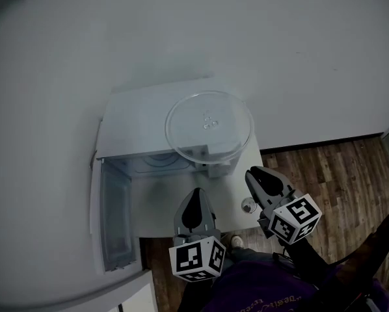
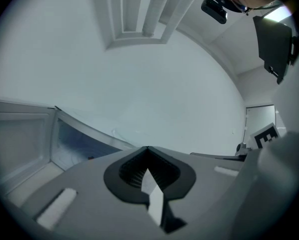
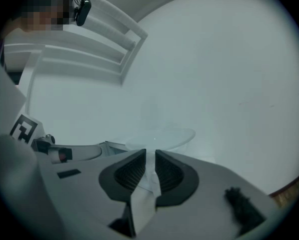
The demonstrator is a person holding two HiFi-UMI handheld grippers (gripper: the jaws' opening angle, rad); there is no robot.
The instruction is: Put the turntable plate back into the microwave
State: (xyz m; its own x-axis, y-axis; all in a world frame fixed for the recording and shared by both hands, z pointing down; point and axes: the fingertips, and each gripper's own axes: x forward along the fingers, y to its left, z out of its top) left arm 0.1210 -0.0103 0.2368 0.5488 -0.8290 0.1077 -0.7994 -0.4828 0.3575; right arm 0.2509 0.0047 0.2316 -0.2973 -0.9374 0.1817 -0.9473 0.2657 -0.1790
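My left claw (image 1: 196,197) (image 2: 147,150) has its jaws pressed together with nothing between them. My right claw (image 1: 259,174) (image 3: 149,154) has its jaws a narrow gap apart, and nothing is gripped there either.

The clear round glass turntable plate (image 1: 209,127) (image 3: 157,138) is well apart from both claws. It lies flat on top of the white box-shaped microwave (image 1: 133,119), toward that microwave's right side, and its front rim hangs out past the microwave's front edge. In the right gripper view the plate sits straight ahead of the jaws and a little above them. The left claw is in front of the microwave's open front, and the right claw is in front of the microwave's right corner, below the plate's overhanging rim.

The microwave's door (image 1: 113,220) (image 2: 19,134) stands swung open at the microwave's left. Inside the cavity I can make out a faint round outline on the floor, but I cannot tell what it is.

The microwave stands on a white table (image 1: 162,207). A small round pale object (image 1: 248,205) lies on it in front of the microwave's right corner, just beside the right claw. To the microwave's right is brown wooden floor (image 1: 324,168).
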